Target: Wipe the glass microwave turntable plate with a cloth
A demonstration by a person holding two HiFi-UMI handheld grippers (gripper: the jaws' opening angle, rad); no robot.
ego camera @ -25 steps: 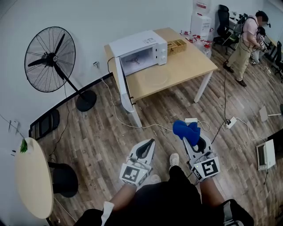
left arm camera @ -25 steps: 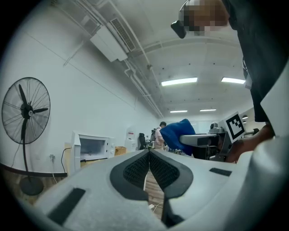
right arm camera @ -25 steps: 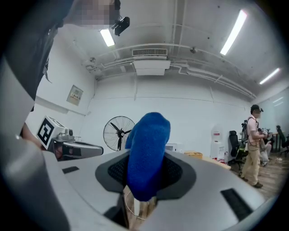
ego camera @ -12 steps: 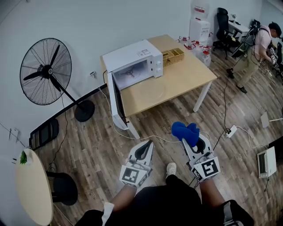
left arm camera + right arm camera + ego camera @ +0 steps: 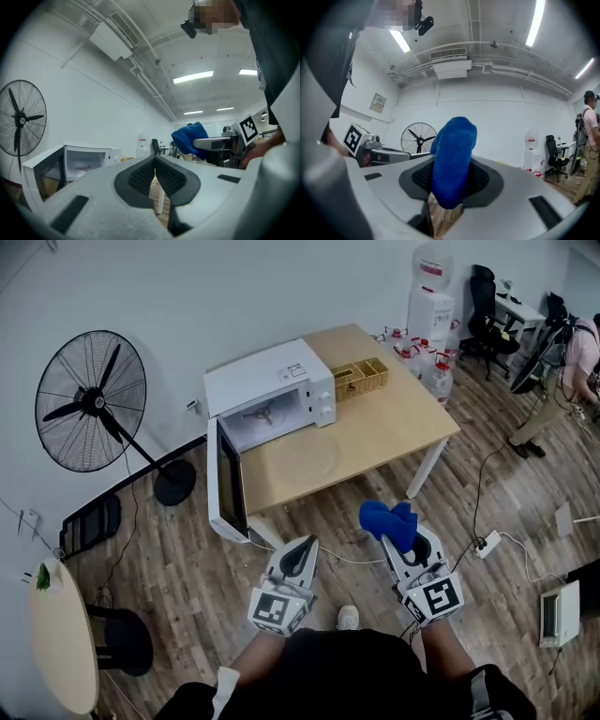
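Cloth gripped, plate out on the table.
The right gripper [image 5: 403, 532] clamps the blue cloth [image 5: 384, 517]; the left gripper [image 5: 307, 545] is closed and empty. The glass plate [image 5: 316, 457] lies on the far table [image 5: 398, 413], near the open microwave [image 5: 272, 390].

The blue cloth [image 5: 387, 518] looks soft and fuzzy, the table [image 5: 398, 418] matt pale wood, the microwave [image 5: 267, 377] smooth white.

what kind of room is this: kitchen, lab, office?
Most likely an office or lab workspace, not a kitchen. The microwave sits on a plain wooden table, with an office chair, a water dispenser and a pedestal fan around it.
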